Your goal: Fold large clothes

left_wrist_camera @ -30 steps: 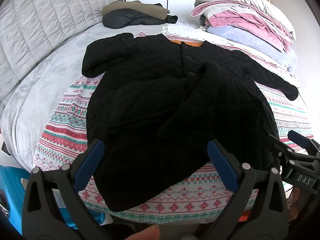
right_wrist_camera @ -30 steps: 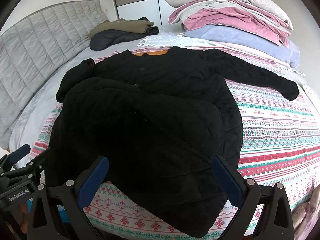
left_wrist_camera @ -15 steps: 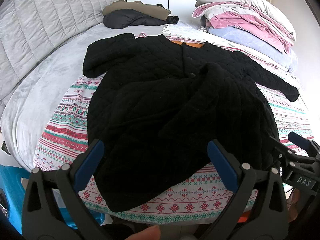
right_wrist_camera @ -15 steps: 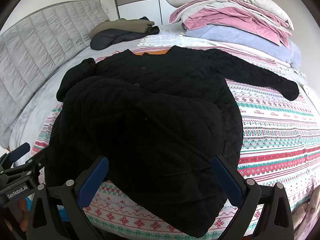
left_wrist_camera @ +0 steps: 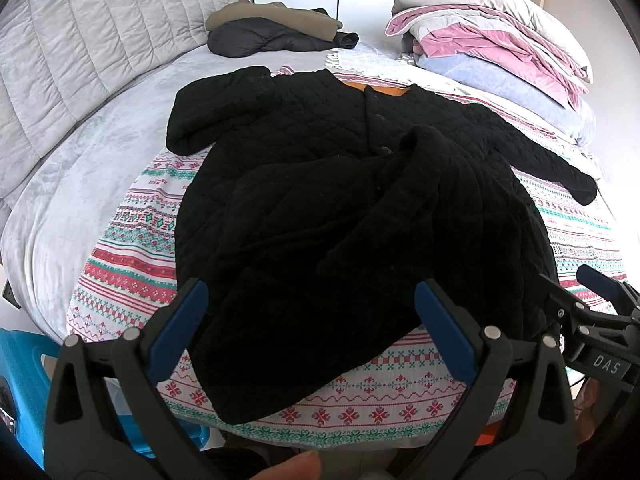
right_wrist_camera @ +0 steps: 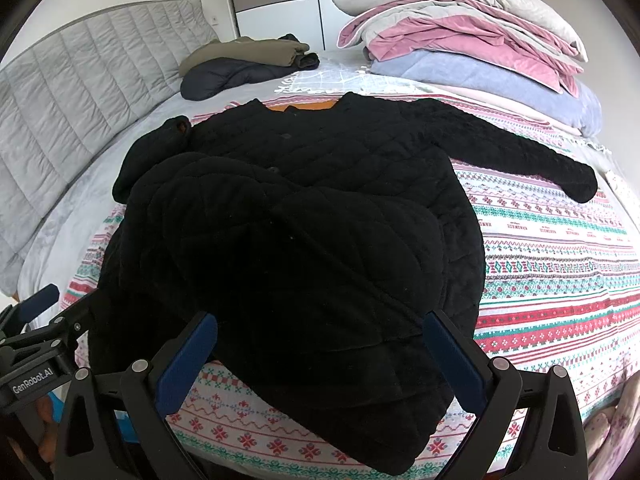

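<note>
Where the black jacket (left_wrist_camera: 340, 208) bunches across its lower half, the dark quilting swallows the folds, so the layering there is hard to read. Its hem toward 6 o'clock lies behind the fingers of both tools, and the sleeve at 10 o'clock is doubled back on itself, cuff out of sight. The other sleeve (right_wrist_camera: 532, 156) stretches flat toward 2 o'clock. A sliver of orange lining (right_wrist_camera: 304, 105) shows at the collar, at 12 o'clock.

The jacket lies spread on a patterned red, green and white blanket (right_wrist_camera: 560, 264) covering the bed (left_wrist_camera: 80, 168), whose grey sheet shows at 9 o'clock. Beyond the collar, at 11 o'clock, sit folded dark and olive clothes (left_wrist_camera: 276, 28); at 1 o'clock rises a stack of pink, blue and grey bedding (right_wrist_camera: 472, 36). A quilted grey headboard (left_wrist_camera: 80, 40) runs along the far left. A blue box (left_wrist_camera: 24, 364) is cut off at 8 o'clock in the left view.

The left tool (left_wrist_camera: 308, 332) hovers over the near hem, fingers spread wide, gripping nothing. The right tool (right_wrist_camera: 320, 360) hangs just beside it, likewise spread and empty. Each appears at the edge of the other's view. A fingertip (left_wrist_camera: 288, 468) peeks in at 6 o'clock.
</note>
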A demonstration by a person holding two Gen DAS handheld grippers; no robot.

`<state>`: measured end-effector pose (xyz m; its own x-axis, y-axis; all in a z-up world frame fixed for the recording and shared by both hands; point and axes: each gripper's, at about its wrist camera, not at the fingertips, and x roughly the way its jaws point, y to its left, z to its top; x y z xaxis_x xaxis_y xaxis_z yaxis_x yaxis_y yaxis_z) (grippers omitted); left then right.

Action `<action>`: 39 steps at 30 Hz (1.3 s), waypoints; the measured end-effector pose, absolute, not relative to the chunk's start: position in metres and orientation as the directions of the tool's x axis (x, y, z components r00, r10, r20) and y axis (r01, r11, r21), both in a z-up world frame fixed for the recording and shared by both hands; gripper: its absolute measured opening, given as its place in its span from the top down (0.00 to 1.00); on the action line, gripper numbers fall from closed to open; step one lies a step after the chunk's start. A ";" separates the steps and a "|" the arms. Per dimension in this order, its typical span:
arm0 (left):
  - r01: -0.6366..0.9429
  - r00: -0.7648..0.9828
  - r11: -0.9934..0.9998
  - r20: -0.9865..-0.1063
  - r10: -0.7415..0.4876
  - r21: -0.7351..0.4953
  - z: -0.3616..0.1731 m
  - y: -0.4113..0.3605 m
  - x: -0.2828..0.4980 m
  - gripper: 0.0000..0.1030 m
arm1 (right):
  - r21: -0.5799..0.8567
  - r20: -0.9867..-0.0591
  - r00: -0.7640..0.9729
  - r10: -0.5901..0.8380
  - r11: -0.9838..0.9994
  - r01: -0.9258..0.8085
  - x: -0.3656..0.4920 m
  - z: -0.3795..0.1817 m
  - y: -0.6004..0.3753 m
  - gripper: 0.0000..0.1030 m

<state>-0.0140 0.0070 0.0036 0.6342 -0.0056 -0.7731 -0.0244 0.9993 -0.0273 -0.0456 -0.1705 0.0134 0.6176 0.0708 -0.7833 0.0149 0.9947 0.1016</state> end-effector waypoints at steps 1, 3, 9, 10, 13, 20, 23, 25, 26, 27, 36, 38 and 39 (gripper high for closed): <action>-0.024 0.634 0.999 -0.773 -0.006 -0.027 0.004 0.008 -0.014 0.00 | 0.101 -0.783 0.618 0.070 0.995 0.015 -0.045 0.013 -0.171 0.00; -0.023 0.634 0.999 -0.773 -0.006 -0.026 0.004 0.007 -0.014 0.00 | 0.102 -0.783 0.618 0.071 0.995 0.015 -0.046 0.013 -0.171 0.00; -0.023 0.635 0.999 -0.773 -0.006 -0.026 0.003 0.008 -0.014 0.00 | 0.101 -0.783 0.618 0.071 0.995 0.015 -0.046 0.013 -0.170 0.00; -0.023 0.635 0.999 -0.772 -0.006 -0.027 0.003 0.008 -0.014 0.00 | 0.101 -0.783 0.617 0.071 0.995 0.015 -0.046 0.013 -0.170 0.00; -0.025 0.635 0.999 -0.773 -0.004 -0.026 0.004 0.009 -0.014 0.00 | 0.101 -0.783 0.618 0.070 0.995 0.015 -0.046 0.013 -0.170 0.00; -0.032 0.634 0.999 -0.773 -0.001 -0.027 0.003 0.012 -0.015 0.00 | 0.084 -0.777 0.627 0.055 0.996 0.017 -0.046 0.015 -0.173 0.00; -0.033 0.637 0.999 -0.771 -0.008 -0.038 0.002 0.015 -0.016 0.00 | 0.068 -0.768 0.638 0.043 0.998 0.015 -0.049 0.017 -0.173 0.00; -0.023 0.656 0.997 -0.754 -0.035 -0.067 0.002 0.022 -0.019 0.00 | 0.070 -0.761 0.647 0.047 0.998 0.009 -0.050 0.018 -0.176 0.00; -0.019 0.670 0.997 -0.741 -0.045 -0.078 0.003 0.026 -0.021 0.00 | 0.078 -0.757 0.651 0.056 0.997 0.005 -0.050 0.018 -0.179 0.00; -0.012 0.680 0.996 -0.731 -0.054 -0.084 0.005 0.030 -0.023 0.00 | 0.086 -0.754 0.654 0.063 0.996 0.004 -0.051 0.018 -0.181 0.00; 0.025 0.594 0.964 -0.771 -0.228 -0.266 -0.006 0.102 -0.012 0.00 | 0.203 -0.749 0.648 0.138 0.979 0.026 -0.058 0.015 -0.234 0.00; -0.002 0.572 0.943 -0.774 -0.271 -0.332 -0.013 0.122 -0.012 0.00 | 0.301 -0.771 0.593 0.231 0.953 0.021 -0.057 0.007 -0.250 0.00; -0.007 0.574 0.937 -0.768 -0.283 -0.351 -0.017 0.131 -0.014 0.00 | 0.346 -0.772 0.572 0.275 0.938 0.016 -0.057 0.004 -0.257 0.00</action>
<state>-0.0140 0.1305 -0.0165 0.5744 -0.2830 -0.7681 -0.0073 0.9365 -0.3505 -0.0572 -0.2566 0.0039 0.5724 0.2751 -0.7724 0.0159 0.9381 0.3459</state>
